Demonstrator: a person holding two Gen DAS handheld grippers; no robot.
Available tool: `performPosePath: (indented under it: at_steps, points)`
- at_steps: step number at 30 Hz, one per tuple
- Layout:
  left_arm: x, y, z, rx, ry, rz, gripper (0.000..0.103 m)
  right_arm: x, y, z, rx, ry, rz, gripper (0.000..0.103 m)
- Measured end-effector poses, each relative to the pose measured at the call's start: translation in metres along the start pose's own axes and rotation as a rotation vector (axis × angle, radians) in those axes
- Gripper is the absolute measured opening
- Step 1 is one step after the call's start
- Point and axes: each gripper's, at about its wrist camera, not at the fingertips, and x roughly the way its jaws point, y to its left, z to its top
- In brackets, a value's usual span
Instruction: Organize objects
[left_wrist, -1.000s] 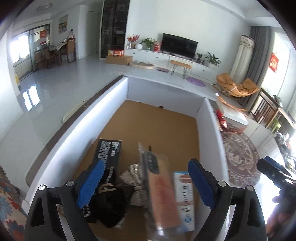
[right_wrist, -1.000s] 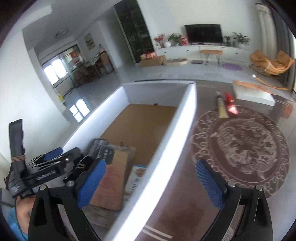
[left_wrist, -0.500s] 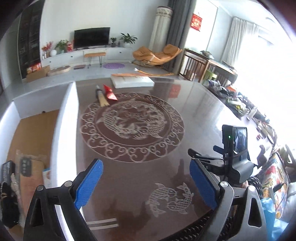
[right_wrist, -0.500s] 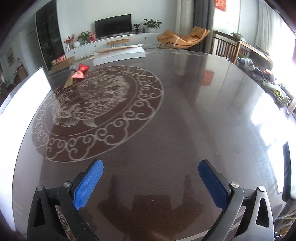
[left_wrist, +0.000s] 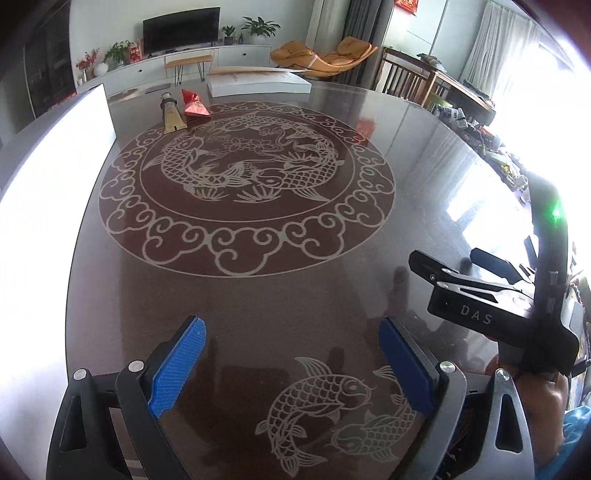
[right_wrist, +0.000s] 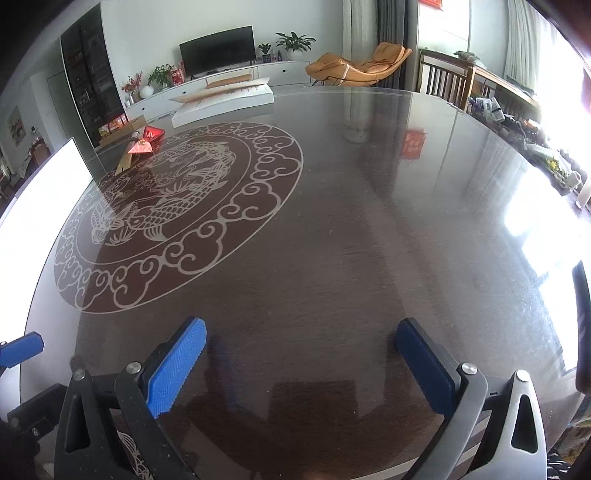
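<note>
Both views swung off the white box (left_wrist: 55, 155) onto tabletop (left_wrist: 277, 295). Left tongs (left_wrist: 291, 362), right tongs (right_wrist: 301, 365): apart, empty. Red packet (left_wrist: 195, 108), tan tube (left_wrist: 171, 114) far side; approach low, one each.

Left gripper (left_wrist: 291, 365) and right gripper (right_wrist: 301, 363) — fingers (right_wrist: 177, 365) spread wide, empty, side by side.

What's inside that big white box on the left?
You can't see inside from here. Only the white box's outer wall shows in both views; its contents are hidden behind it. Beside it on the table lie a red packet and a tan tube.
</note>
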Motion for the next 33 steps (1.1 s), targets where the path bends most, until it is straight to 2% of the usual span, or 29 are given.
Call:
performPosePath:
  at_steps: [10,15,19,22,28,33]
  points:
    - [0.010,0.025,0.026,-0.102,-0.020,0.030,0.096,0.003,0.006,-0.002,-0.032,0.011,-0.012,0.103]
    - [0.011,0.037,0.055,-0.154,-0.057,0.060,0.095,0.003,0.006,-0.002,-0.033,0.011,-0.012,0.103]
    - [0.014,0.060,0.107,-0.233,-0.157,0.115,0.096,0.003,0.006,-0.002,-0.033,0.011,-0.012,0.103]
    - [0.032,0.087,0.156,-0.303,-0.197,0.154,0.096,0.003,0.006,-0.002,-0.033,0.011,-0.012,0.103]
    - [0.089,0.136,0.241,-0.345,-0.163,0.231,0.094,0.003,0.006,-0.002,-0.033,0.011,-0.012,0.103]
    - [0.123,0.147,0.279,-0.271,-0.163,0.318,0.094,0.003,0.006,-0.002,-0.037,0.012,-0.010,0.103]
